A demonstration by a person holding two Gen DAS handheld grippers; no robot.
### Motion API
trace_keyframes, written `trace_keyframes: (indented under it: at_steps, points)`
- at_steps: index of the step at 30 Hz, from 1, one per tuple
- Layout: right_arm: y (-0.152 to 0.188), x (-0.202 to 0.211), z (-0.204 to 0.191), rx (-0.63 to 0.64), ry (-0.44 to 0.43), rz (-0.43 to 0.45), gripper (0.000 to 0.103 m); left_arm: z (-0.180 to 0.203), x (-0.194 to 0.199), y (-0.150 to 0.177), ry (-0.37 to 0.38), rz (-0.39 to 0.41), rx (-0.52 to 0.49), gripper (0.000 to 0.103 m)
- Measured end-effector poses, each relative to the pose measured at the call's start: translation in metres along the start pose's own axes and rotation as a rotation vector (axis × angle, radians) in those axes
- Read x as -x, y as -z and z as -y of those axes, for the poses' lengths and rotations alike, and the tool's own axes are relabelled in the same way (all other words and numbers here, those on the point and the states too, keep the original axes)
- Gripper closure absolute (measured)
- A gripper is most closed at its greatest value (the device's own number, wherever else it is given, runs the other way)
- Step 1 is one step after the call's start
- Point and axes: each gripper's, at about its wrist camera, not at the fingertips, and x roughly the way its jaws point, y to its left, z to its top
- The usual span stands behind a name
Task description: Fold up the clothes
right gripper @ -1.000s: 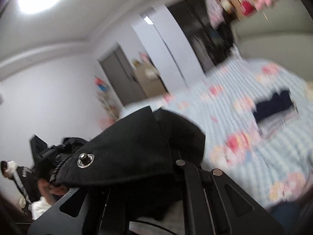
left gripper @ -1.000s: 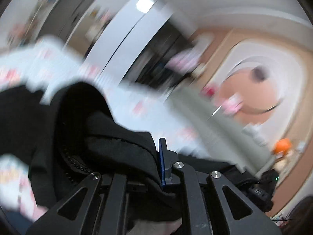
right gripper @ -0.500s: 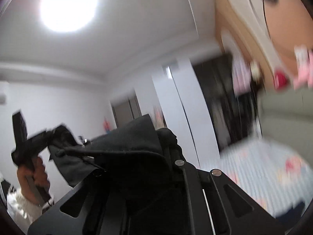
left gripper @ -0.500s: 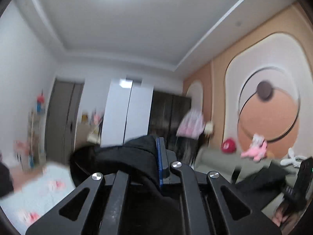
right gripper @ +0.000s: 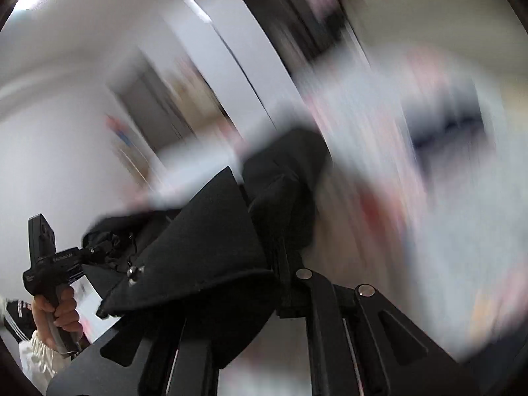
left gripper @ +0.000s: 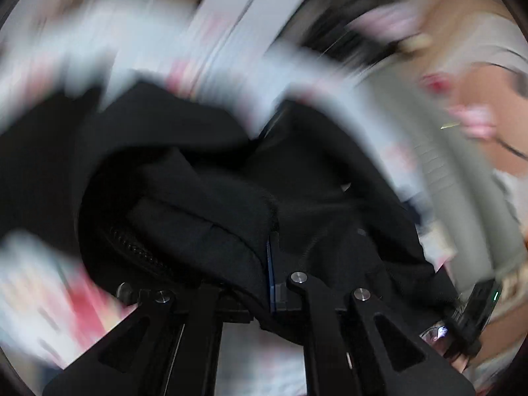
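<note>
A black zip-up garment is bunched between the jaws of my left gripper, which is shut on it; its zipper teeth show at the lower left. In the right wrist view my right gripper is shut on another part of the same black garment, with a snap stud visible on the flap. The cloth stretches left to the other gripper, held in a person's hand. Both views are heavily motion-blurred.
A light blue bedspread with pink flowers blurs across the right wrist view, with a dark folded item lying on it. White wardrobe doors and a grey door stand behind. A grey-green sofa lies at right.
Both grippers have swung down from pointing at the ceiling and walls toward the bed, still carrying the black garment. The bedspread is back in both views.
</note>
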Motion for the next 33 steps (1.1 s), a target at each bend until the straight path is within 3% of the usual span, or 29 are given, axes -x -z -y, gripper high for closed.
trace_keyframes:
  at_steps: [5,7,8,9,10,11,12,13,14,17,19,21,25,28,30,33]
  points:
    - [0.053,-0.061,0.036,0.023,0.126,-0.189,0.097,-0.032,-0.063,0.057,-0.027,-0.096,0.128,0.097]
    - [0.048,-0.072,0.041,0.006,0.125,-0.211,0.091,-0.044,-0.081,0.073,-0.017,-0.120,0.186,0.093]
    - [0.055,-0.070,0.041,-0.002,0.117,-0.213,0.074,-0.048,-0.084,0.076,0.008,-0.120,0.221,0.088]
    - [0.061,-0.072,0.041,-0.010,0.109,-0.217,0.064,-0.052,-0.087,0.079,0.033,-0.119,0.256,0.075]
    - [0.067,-0.080,0.040,-0.022,0.095,-0.237,0.045,-0.049,-0.088,0.079,0.032,-0.115,0.260,0.071]
    - [0.075,-0.088,0.038,-0.035,0.079,-0.267,0.043,-0.042,-0.089,0.078,0.020,-0.109,0.251,0.070]
    - [0.081,-0.099,0.037,-0.045,0.066,-0.299,0.044,-0.035,-0.090,0.077,0.008,-0.104,0.242,0.071]
    - [0.085,-0.112,0.036,-0.054,0.055,-0.334,0.055,-0.028,-0.091,0.076,-0.003,-0.099,0.234,0.086]
    - [0.087,-0.118,0.032,-0.038,0.059,-0.345,0.081,-0.021,-0.092,0.076,-0.015,-0.093,0.225,0.095]
    - [0.078,-0.094,0.008,0.087,0.087,-0.256,0.095,0.017,-0.073,0.071,-0.042,-0.040,0.108,0.098]
    - [0.065,-0.057,-0.004,0.147,0.097,-0.149,0.096,0.038,-0.049,0.075,-0.013,-0.011,0.047,0.098]
    - [0.052,-0.017,-0.007,0.129,0.066,-0.060,0.097,0.032,-0.037,0.089,-0.008,-0.025,0.048,0.098]
    - [0.051,0.029,-0.009,0.103,-0.002,0.000,0.098,0.012,-0.018,0.121,-0.006,-0.064,0.067,0.098]
    - [0.071,0.010,0.010,0.073,0.023,-0.089,0.097,-0.003,-0.004,0.145,-0.004,-0.093,0.081,0.098]
    - [0.096,-0.020,0.029,0.044,0.082,-0.212,0.097,-0.016,-0.028,0.157,-0.027,-0.189,0.150,0.098]
    - [0.125,-0.050,0.045,0.005,0.128,-0.358,0.094,-0.026,-0.042,0.165,-0.045,-0.254,0.179,0.093]
